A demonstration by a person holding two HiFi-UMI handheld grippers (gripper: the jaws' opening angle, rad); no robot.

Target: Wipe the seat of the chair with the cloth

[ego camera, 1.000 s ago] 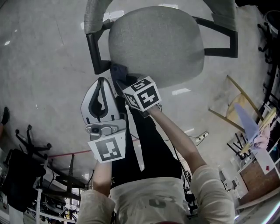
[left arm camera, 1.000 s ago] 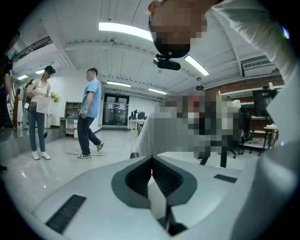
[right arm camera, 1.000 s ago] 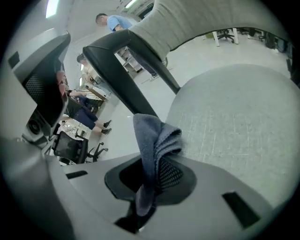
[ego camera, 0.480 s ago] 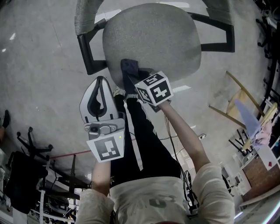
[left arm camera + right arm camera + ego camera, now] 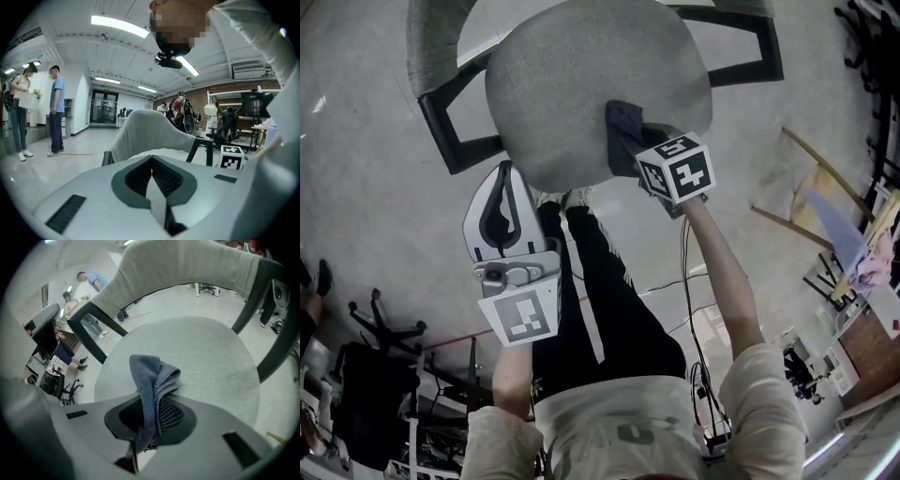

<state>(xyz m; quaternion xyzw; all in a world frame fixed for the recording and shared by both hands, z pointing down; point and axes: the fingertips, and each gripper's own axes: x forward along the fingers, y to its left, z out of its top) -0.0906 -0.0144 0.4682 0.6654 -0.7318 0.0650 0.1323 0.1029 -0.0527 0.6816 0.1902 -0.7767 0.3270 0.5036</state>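
- The right gripper (image 5: pixel 149 418) is clamped on the cloth (image 5: pixel 152 385). In the right gripper view its dark ribbed pads (image 5: pixel 171 414) press on either side of the fabric.
- The cloth is dark blue-grey. It rises out of the jaws at the centre of that view and folds over at its top, and a short end hangs down below the pads.
- In the head view the right gripper (image 5: pixel 636 142) reaches in from the right of centre. Its marker cube (image 5: pixel 677 169) sits just below the cloth (image 5: pixel 623 127).
- There the cloth lies over the lower right part of the seat (image 5: pixel 572 84), close to the seat's edge. Whether it presses on the fabric cannot be told.
- The left gripper (image 5: pixel 151 164) has its jaws together, with nothing between them.
- In the head view the left gripper (image 5: pixel 504 187) is at left centre, just below the seat's lower left edge and apart from the cloth. Its tip points up towards the seat.
- The seat is round, light grey and upholstered, and fills the upper middle of the head view. Black armrest frames (image 5: pixel 455 131) stand out at its sides.
- The grey backrest (image 5: pixel 187 263) arches across the top of the right gripper view, behind the seat (image 5: pixel 206 357).
- The person's legs (image 5: pixel 609 300) in black trousers stand below the seat, on a pale grey floor (image 5: pixel 366 187).
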